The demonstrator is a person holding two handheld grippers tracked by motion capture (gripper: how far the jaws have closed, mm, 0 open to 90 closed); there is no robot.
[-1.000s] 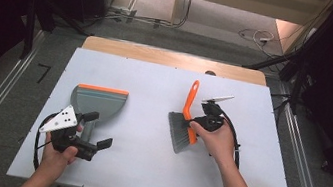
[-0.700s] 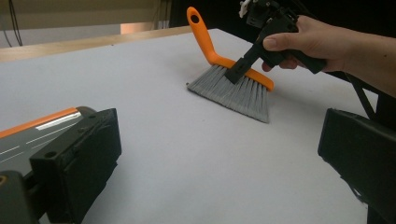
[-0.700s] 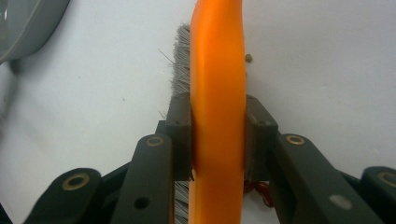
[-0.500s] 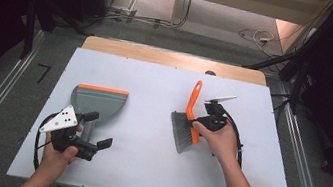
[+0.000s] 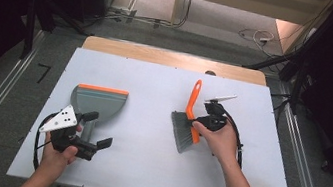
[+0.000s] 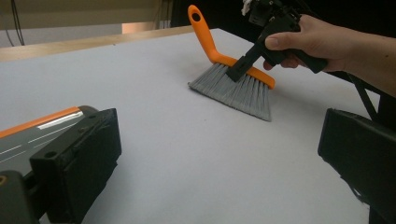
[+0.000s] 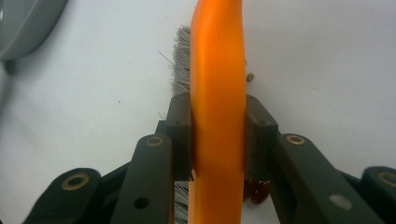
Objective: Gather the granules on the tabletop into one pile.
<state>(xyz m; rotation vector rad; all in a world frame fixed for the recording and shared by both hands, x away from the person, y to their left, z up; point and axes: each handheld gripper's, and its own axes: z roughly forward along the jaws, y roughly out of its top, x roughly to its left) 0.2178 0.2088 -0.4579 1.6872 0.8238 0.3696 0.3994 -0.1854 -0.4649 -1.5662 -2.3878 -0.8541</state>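
Here the brush (image 5: 189, 122) lies on the white table (image 5: 142, 170), right of centre, its long axis running close to 12-to-6 in the high view: the orange handle points toward 12 o'clock, away from the person, and the grey bristles fan out toward 7 o'clock. The right gripper (image 5: 198, 125) pinches it across the orange back, just above the bristles — the right gripper view puts one black jaw flat on each side of that orange spine (image 7: 218, 116), with grey bristle tips poking out on the left. That close view also shows what the high view does not: a small tan speck (image 7: 251, 76) on the table just right of the brush, and something dark red (image 7: 258, 190) under the right jaw, too hidden to name. The left gripper view gives the side profile instead — the handle bends upward and ends in a hanging hole (image 6: 195, 16).

At about 9 o'clock from the brush, well apart, sits the grey dustpan (image 5: 98, 103) with its orange lip. The left gripper (image 5: 98, 131) hovers at the dustpan's near end, jaws spread wide with nothing between them. I can read no writing or brand on anything.
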